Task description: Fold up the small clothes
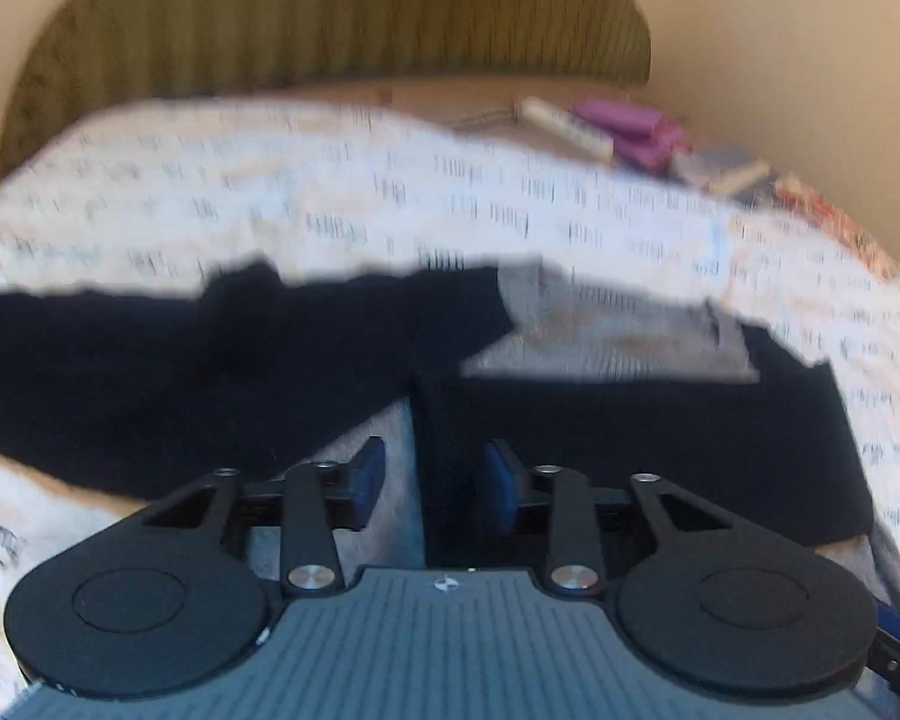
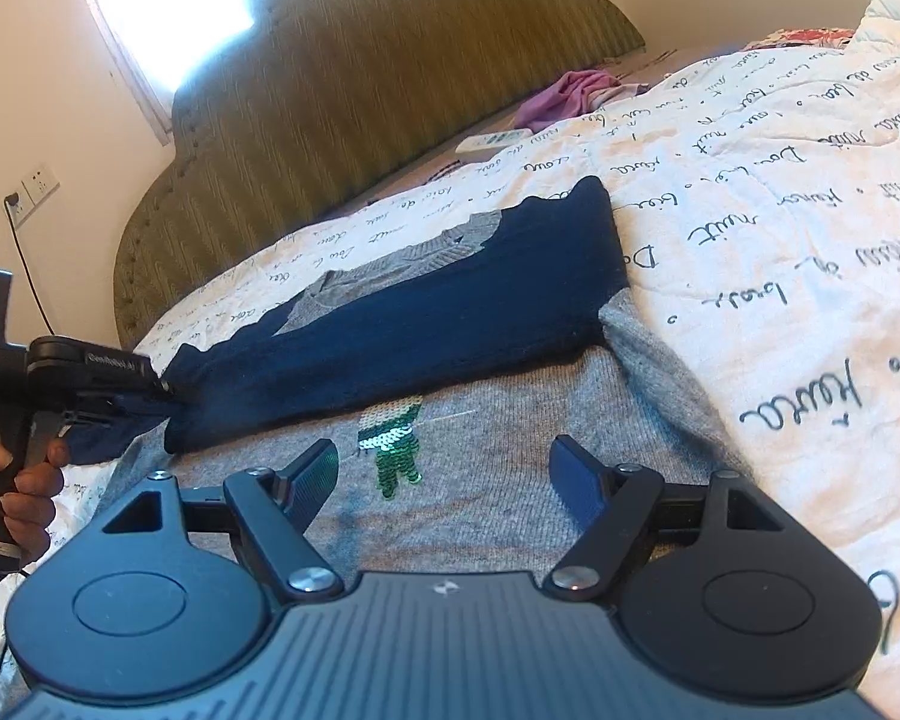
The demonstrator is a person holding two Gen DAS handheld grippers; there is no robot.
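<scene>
On the white quilt [image 2: 780,210] with handwriting print we see a small grey sweater [image 2: 498,480] lying flat, one navy sleeve [image 2: 426,312] folded across its chest. Our right gripper [image 2: 444,474] hovers above the grey body, jaws wide and empty. Our left gripper [image 1: 432,477], jaws partly apart and gripping nothing, sits over the sleeve's edge.

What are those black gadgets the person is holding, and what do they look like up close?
Each is a handheld gripper: the right gripper and left gripper have black linkage arms with silver pivot screws, two round black discs, a ribbed grey body with a small logo, and dark blue fingertips. White lettering marks the left one's side.
</scene>
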